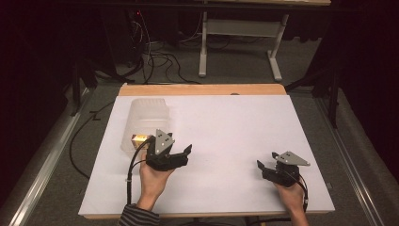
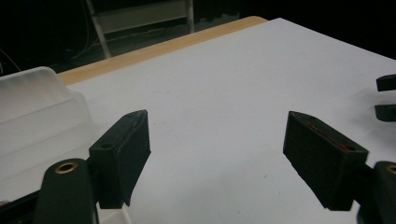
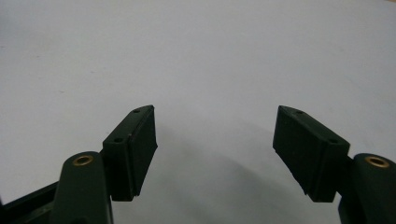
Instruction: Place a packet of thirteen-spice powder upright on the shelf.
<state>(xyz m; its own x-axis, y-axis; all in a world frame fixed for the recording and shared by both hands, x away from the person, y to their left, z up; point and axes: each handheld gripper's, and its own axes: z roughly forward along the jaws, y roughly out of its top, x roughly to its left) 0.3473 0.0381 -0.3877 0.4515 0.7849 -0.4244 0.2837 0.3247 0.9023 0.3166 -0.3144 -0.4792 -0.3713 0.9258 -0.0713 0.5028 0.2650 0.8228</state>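
Observation:
My left gripper (image 1: 182,154) is open over the left part of the white table (image 1: 226,122), held by a hand in a striped sleeve. Nothing lies between its jaws in the left gripper view (image 2: 215,119). Just left of it stands a translucent plastic container (image 1: 146,120) (image 2: 37,107). A small yellow-brown object (image 1: 138,139) shows at the container's near end; I cannot tell if it is inside or beside it. My right gripper (image 1: 267,159) (image 3: 215,112) is open low over the table's right front, empty. Its jaw tips appear at the edge of the left gripper view (image 2: 386,95).
A wooden strip (image 1: 202,89) runs along the table's far edge. Beyond it lie cables (image 1: 160,59) on the floor and a white desk frame (image 1: 240,33). Bare white surface stretches between and beyond the two grippers.

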